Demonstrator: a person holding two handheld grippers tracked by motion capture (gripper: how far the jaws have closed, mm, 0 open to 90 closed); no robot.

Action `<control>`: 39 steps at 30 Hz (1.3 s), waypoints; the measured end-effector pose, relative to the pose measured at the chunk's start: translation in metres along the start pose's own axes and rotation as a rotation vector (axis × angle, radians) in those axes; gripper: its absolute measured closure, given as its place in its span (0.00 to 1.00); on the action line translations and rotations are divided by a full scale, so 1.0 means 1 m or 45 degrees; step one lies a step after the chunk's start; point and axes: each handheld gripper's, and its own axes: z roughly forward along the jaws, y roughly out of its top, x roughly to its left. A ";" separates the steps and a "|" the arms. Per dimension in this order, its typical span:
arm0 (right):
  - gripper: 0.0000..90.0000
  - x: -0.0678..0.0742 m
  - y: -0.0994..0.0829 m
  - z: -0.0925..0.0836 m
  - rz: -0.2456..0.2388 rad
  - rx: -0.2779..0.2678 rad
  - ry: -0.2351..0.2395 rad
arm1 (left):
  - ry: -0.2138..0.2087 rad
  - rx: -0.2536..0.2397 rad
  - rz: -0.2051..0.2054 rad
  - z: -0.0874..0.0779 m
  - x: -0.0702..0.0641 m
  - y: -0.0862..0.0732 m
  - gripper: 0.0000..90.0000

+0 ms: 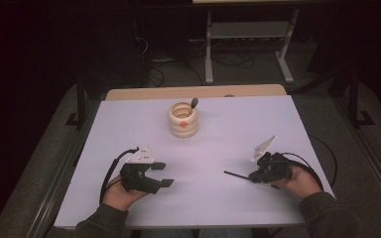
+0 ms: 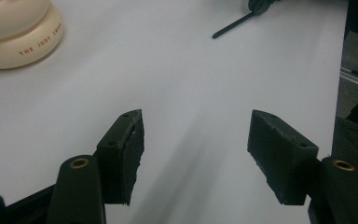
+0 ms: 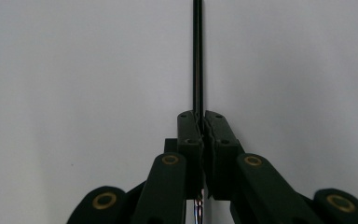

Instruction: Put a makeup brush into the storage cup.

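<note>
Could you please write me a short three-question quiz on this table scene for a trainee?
1. True or false: the right gripper has its fingers shut on a thin black stick.
2. What is between the left gripper's fingers? A) the stick B) nothing C) the holder
3. Where does the cream ringed holder stand on the white table, as the high view shows it?

Key
1. True; the stick pokes out ahead of the closed fingers.
2. B; the fingers stand apart over bare table.
3. Toward the far side, near the middle, with a dark-tipped tool standing in it.
</note>
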 end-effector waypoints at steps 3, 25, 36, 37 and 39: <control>0.95 0.002 0.007 -0.002 -0.009 -0.031 0.022 | 0.001 -0.001 0.003 0.001 -0.001 0.001 0.40; 0.94 0.030 0.072 -0.014 -0.213 -0.112 0.152 | -0.048 0.069 0.134 0.009 -0.011 0.032 0.47; 0.94 0.042 0.101 -0.010 -0.302 -0.109 0.212 | -0.103 0.117 0.201 0.019 -0.020 0.044 0.52; 0.94 0.042 0.102 -0.010 -0.309 -0.109 0.221 | -0.107 0.125 0.211 0.020 -0.022 0.046 0.52; 0.94 0.043 0.107 -0.008 -0.316 -0.104 0.234 | -0.127 0.142 0.227 0.022 -0.024 0.048 0.54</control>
